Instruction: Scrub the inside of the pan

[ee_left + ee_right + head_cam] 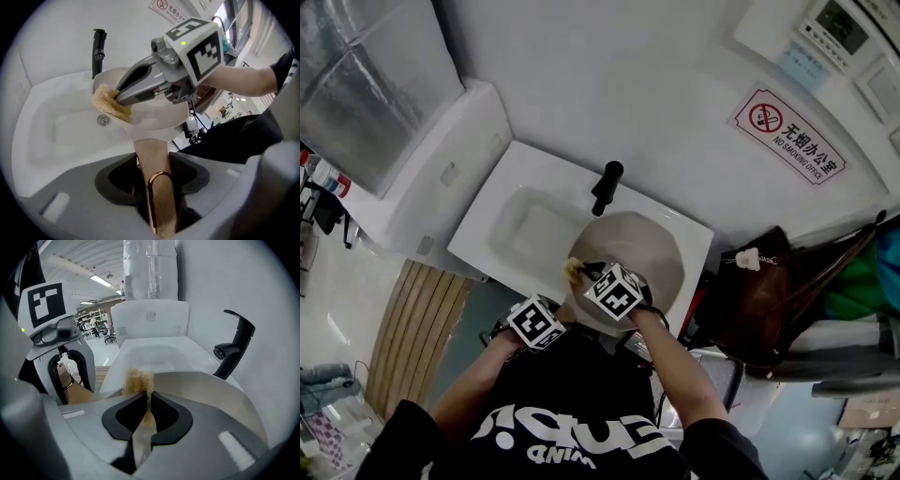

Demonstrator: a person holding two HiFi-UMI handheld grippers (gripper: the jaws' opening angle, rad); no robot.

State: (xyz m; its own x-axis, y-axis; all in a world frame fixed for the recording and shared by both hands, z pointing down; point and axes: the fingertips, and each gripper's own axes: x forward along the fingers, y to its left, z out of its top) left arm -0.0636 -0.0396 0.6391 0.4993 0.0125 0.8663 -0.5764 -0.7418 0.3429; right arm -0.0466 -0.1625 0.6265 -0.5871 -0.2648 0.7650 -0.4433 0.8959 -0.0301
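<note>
Currently, the pan (649, 246) is held tilted over the right part of the white sink (508, 187), with its beige inside facing the person. The left gripper (154, 178) has its jaws clenched on the pan's tan handle (150, 154), which runs straight between them; a copper-coloured loop shows at the handle's near end. The right gripper (146, 404) has its jaws clamped on a yellow scrubber (138, 379). A thin strip of the scrubber is pinched between the pads, and its fluffy end sticks out past the tips. That end lies against the pan at its near rim.

Surroundings:
- The black faucet (607, 186) stands just behind the pan's far rim, close to the white wall.
- The drain (104, 120) sits in the basin floor, left of the pan and uncovered.
- A white box-shaped unit (441, 169) adjoins the sink on the left, with a silvery wrapped column (150, 268) above it.
- A red-and-white no-smoking sign (787, 141) is fixed to the wall at the right.
- A brown bag (759, 309) rests right of the sink.
- A slatted wood panel (417, 323) lies below the sink's left corner.

Obstructions: in the head view, both marker cubes and the right forearm cover the pan's near edge and handle. The pan hides the sink's right half.
</note>
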